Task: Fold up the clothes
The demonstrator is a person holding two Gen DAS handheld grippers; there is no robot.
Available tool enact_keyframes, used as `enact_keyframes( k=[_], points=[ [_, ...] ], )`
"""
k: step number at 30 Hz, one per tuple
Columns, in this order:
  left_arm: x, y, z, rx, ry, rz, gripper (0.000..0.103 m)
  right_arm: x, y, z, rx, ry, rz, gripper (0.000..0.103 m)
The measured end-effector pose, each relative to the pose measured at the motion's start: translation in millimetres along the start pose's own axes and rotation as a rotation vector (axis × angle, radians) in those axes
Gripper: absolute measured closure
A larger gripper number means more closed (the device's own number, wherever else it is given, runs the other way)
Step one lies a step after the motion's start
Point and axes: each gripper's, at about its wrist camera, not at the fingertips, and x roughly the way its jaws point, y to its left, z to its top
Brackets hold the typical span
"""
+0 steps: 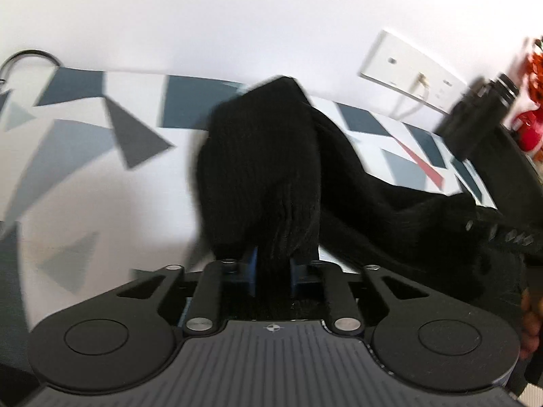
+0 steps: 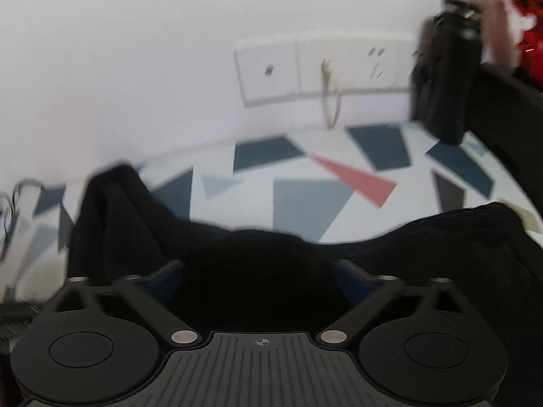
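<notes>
A black knitted garment [image 1: 261,169] lies bunched on a tabletop with a white cover printed in grey, blue and red shapes [image 1: 101,186]. My left gripper [image 1: 273,269] is shut on a fold of it, and the cloth stands up in a tall hump just past the blue fingers [image 1: 249,271]. From there the garment runs right toward the other gripper's studded part [image 1: 509,235]. In the right wrist view, the garment [image 2: 258,264] fills the gap of my right gripper [image 2: 259,276]. Its jaws stand wide apart, with the fingers [image 2: 166,279] on either side of the mound.
A white wall rises behind the table with a socket panel [image 2: 319,68] and a dangling cable. A black device [image 2: 444,84] stands at the back right beside red decorations [image 1: 529,129]. Loose cables [image 2: 13,203] lie at the far left. A hand [image 1: 531,322] shows at the right edge.
</notes>
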Motion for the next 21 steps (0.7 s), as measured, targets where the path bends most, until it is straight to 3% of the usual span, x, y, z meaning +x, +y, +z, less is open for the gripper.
enact_keyframes(
  k=[1, 2, 5, 10, 12, 16, 19, 21],
  points=[
    [-4, 6, 3, 0.009, -0.005, 0.028, 0.088, 8, -2, -1, -0.018, 0.021, 0.015, 0.058],
    [-10, 12, 9, 0.022, -0.017, 0.06, 0.088, 11, -6, 0, -0.017, 0.02, 0.011, 0.075],
    [-38, 47, 35, -0.011, -0.087, 0.145, 0.089, 9, -35, 8, 0.097, -0.014, 0.069, 0.091],
    [-98, 112, 74, -0.103, -0.198, 0.22, 0.089, -38, -72, 29, 0.276, -0.223, 0.136, 0.091],
    [-116, 122, 72, -0.073, -0.205, 0.243, 0.089, -51, -77, 29, 0.3, -0.246, 0.166, 0.091],
    [-125, 130, 43, -0.063, -0.152, 0.246, 0.089, -63, -79, 1, 0.385, -0.237, 0.203, 0.091],
    [-109, 143, 15, -0.091, -0.074, 0.262, 0.088, -55, -71, -22, 0.407, -0.173, 0.195, 0.091],
    [-101, 147, 1, -0.092, -0.035, 0.283, 0.077, -49, -66, -38, 0.42, -0.13, 0.189, 0.086]
  ],
)
